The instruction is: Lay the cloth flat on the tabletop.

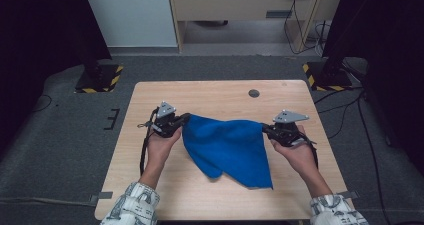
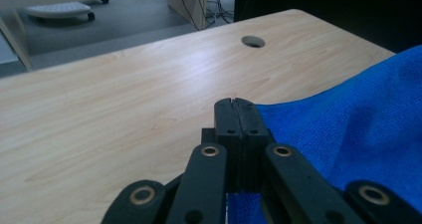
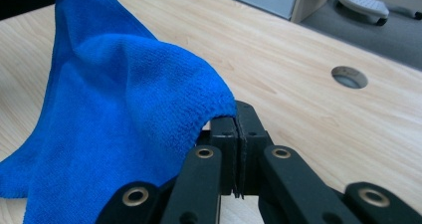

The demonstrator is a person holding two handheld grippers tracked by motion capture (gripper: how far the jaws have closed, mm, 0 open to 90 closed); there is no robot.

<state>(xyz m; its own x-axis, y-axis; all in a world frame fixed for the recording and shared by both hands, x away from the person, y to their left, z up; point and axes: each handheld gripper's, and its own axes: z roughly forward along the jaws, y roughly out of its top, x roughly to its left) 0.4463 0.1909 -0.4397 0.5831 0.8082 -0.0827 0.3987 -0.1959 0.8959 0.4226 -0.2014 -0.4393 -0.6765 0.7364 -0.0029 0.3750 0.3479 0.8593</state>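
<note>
At the centre of the high view your blue cloth (image 1: 227, 147) hangs between the two tools, its upper edge stretched across and its lower corners drooping onto the bench (image 1: 150, 97). Where exactly each corner sits inside a tool is hard to make out there, the black metal hiding it. Your left tool (image 1: 186, 118), left of centre, has its jaws pressed together on the cloth's left corner; your right tool (image 1: 265, 128), right of centre, is clamped on the right corner. Both of your forearms come in from the bottom edge, patterned sleeves cut off by the frame, hands gripping from below with the tools pointing inward at each other.

The left gripper view shows that tool (image 2: 235, 103) meeting as one seam, the cloth (image 2: 358, 134) spilling to the lower right. The right gripper view shows cloth (image 3: 114, 119) draped over the left jaw of its tool (image 3: 235, 115). Both show the round hole (image 3: 349, 77) in the bench close up.
</note>
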